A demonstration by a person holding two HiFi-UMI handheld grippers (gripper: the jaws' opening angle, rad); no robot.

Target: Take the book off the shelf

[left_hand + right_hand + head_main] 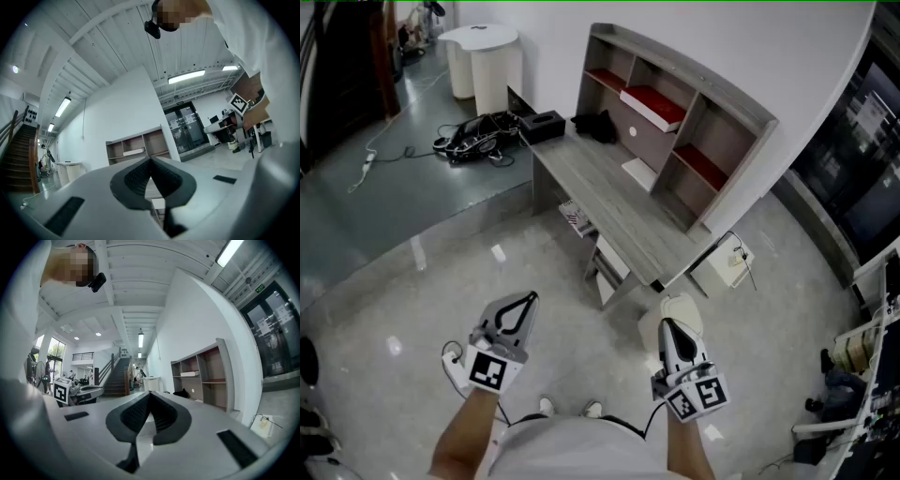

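The person stands on a pale floor [412, 300], well back from a grey desk [609, 202], holding both grippers level in front of the body. The left gripper [150, 160] has its fingers closed tip to tip, with nothing between the dark ribbed pads. The right gripper [149, 394] is the same, its fingers pressed together and empty. Both hang over the floor, well apart from the desk's front edge. A shelf [741, 103] with open compartments stands along the desk's back edge. The book [654, 107], red on top with a white edge, lies flat on the upper board of the shelf's middle compartment, untouched. Below it a white sheet [639, 172] lies on the desk against the back edge. A black box [544, 125] sits at the desk's left end, and a dark bundle [598, 125] lies just beside it near the back edge. On the floor past that end there is a tangle of black cables [473, 141], and farther off two white cylindrical bins [483, 66]. A small white box [731, 262] with a cord rests on the floor by the desk's right end.
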